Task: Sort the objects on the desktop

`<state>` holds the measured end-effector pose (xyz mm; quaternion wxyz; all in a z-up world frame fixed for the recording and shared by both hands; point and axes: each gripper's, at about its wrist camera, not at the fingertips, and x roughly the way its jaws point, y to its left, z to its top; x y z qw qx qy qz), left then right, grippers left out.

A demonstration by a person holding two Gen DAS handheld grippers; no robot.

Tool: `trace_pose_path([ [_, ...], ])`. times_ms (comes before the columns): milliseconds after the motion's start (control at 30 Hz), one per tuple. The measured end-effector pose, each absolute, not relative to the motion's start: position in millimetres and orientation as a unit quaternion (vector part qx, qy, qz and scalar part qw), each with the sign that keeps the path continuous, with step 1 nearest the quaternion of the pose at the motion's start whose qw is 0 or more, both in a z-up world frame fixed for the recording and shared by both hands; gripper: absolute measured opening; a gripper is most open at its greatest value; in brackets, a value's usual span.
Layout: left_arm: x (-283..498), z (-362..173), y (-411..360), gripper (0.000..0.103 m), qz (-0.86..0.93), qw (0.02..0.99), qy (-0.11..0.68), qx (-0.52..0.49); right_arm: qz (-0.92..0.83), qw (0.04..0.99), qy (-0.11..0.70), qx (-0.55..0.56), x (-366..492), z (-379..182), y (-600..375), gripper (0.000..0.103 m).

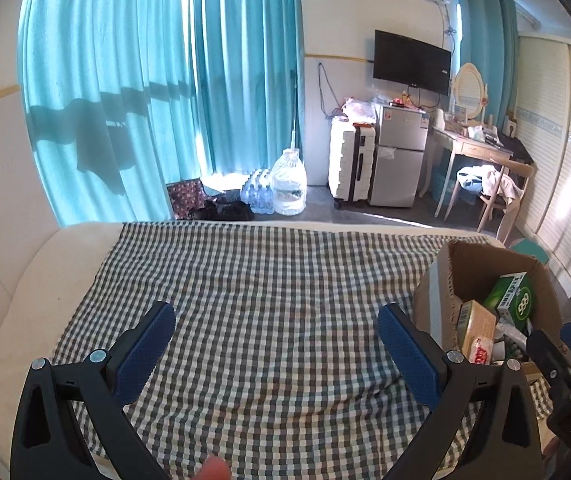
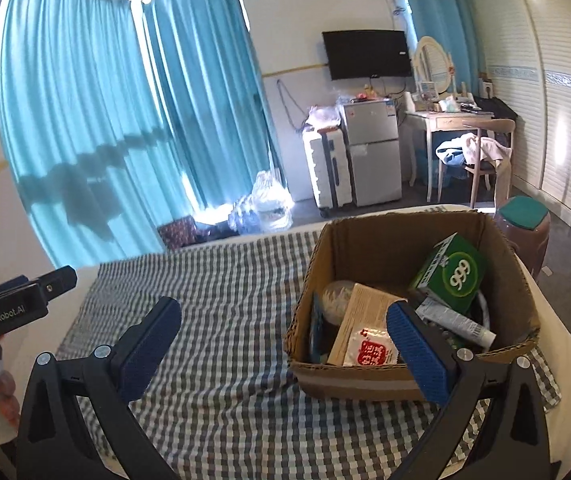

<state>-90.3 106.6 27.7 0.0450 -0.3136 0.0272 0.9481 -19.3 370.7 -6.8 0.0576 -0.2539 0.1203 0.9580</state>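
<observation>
A brown cardboard box (image 2: 497, 236) stands on the right of the checked cloth (image 2: 221, 288); it also shows at the right of the left wrist view (image 1: 441, 284). Inside lie a green "999" box (image 2: 451, 272), a tan box (image 2: 361, 312), a red-and-white sachet (image 2: 371, 350), a white tube (image 2: 455, 322) and other small items. My right gripper (image 2: 283, 346) is open and empty just in front of the cardboard box, its right finger over the box's near wall. My left gripper (image 1: 275, 352) is open and empty over bare cloth, left of the box.
The cloth covers a white mattress (image 1: 25, 280). Beyond its far edge are teal curtains (image 1: 125, 100), water bottles (image 1: 281, 188), a suitcase (image 1: 349, 164), a small fridge (image 1: 399, 156), a desk with a chair (image 1: 497, 184). A brown stool (image 2: 523, 220) stands right of the bed.
</observation>
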Motion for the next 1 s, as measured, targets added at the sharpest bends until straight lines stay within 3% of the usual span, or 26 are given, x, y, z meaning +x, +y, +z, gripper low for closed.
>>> trace_pose_path([
  [533,-116.1,-34.8,103.8,0.103,0.930,0.025,0.048,-0.363,0.948,0.051,0.124,-0.288,-63.3,-51.3,360.3,0.103],
  [1000,-114.1,-36.4,95.6,0.103,0.928,0.033,0.039,-0.369,0.942,0.047,0.129,-0.305,-67.8,-54.1,346.7,0.103],
])
